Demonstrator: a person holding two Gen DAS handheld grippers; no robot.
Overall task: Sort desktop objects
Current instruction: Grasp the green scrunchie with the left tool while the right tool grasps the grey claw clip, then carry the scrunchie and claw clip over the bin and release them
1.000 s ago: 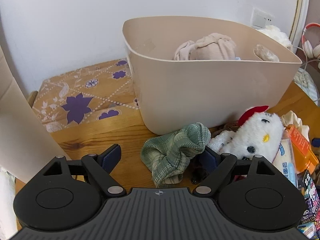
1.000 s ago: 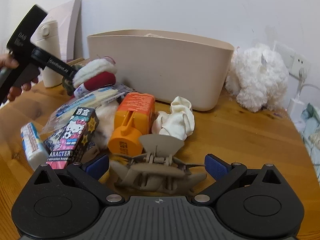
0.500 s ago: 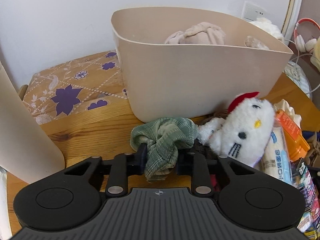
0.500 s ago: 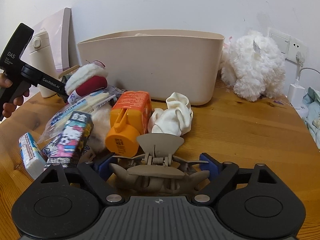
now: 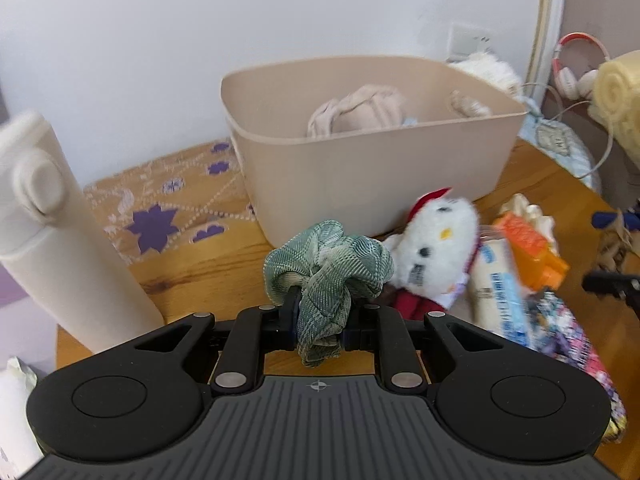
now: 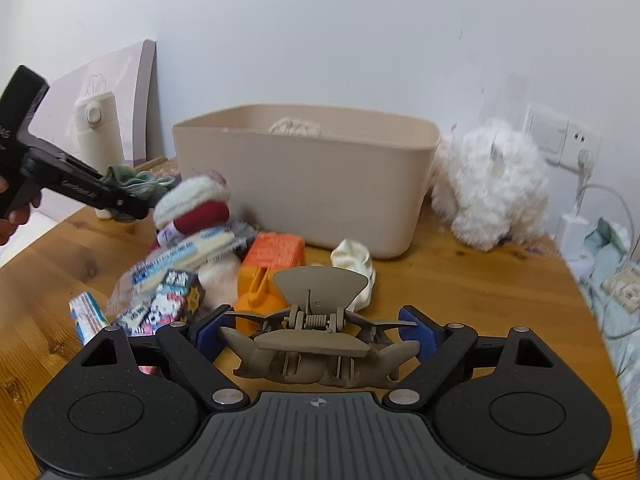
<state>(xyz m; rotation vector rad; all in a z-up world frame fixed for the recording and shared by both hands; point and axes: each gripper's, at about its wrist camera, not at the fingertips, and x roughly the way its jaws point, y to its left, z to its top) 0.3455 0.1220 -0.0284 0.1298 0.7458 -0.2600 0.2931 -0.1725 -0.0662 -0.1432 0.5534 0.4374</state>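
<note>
My left gripper is clamped on the green scrunchie, held off the table in front of the beige bin. My right gripper is spread around the taupe hair claw, blue pads at either end; whether they touch it I cannot tell. The claw is also in front of the bin.

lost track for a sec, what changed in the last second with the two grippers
The left gripper closed on the green scrunchie and lifted it off the table toward the beige bin. The right gripper stayed open around the hair claw clip, rising with it. The clutter pile stayed put.
</note>
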